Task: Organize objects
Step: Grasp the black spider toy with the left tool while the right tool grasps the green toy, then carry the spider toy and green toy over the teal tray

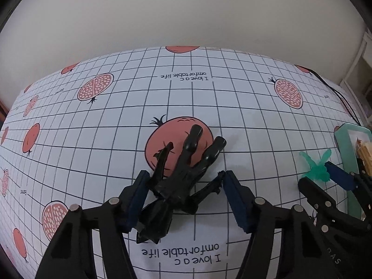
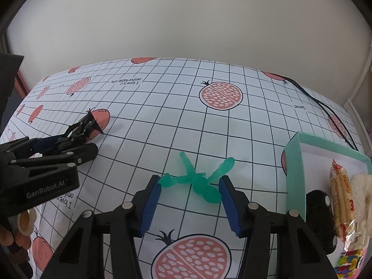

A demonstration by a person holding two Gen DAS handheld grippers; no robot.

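Note:
A black plastic toy hand (image 1: pixel 183 174) lies on the pomegranate-print tablecloth (image 1: pixel 93 139), fingers pointing away. My left gripper (image 1: pixel 184 179) stands open around it. Its left blue pad touches the toy's side and the toy's thumb tip reaches the right pad. A translucent green toy figure (image 2: pixel 197 181) with splayed limbs sits between the blue pads of my right gripper (image 2: pixel 189 181). Those pads are drawn in against its limbs on both sides. In the right wrist view, the left gripper (image 2: pixel 76 139) and the black toy (image 2: pixel 88 123) appear at the left.
A mint-green box (image 2: pixel 295 169) at the right holds a snack packet (image 2: pixel 341 200), a white fluffy item (image 2: pixel 362 186) and a black toy car (image 2: pixel 318 211). A dark cable (image 2: pixel 325 107) crosses the far right of the table. A hand holds the left gripper's handle at bottom left.

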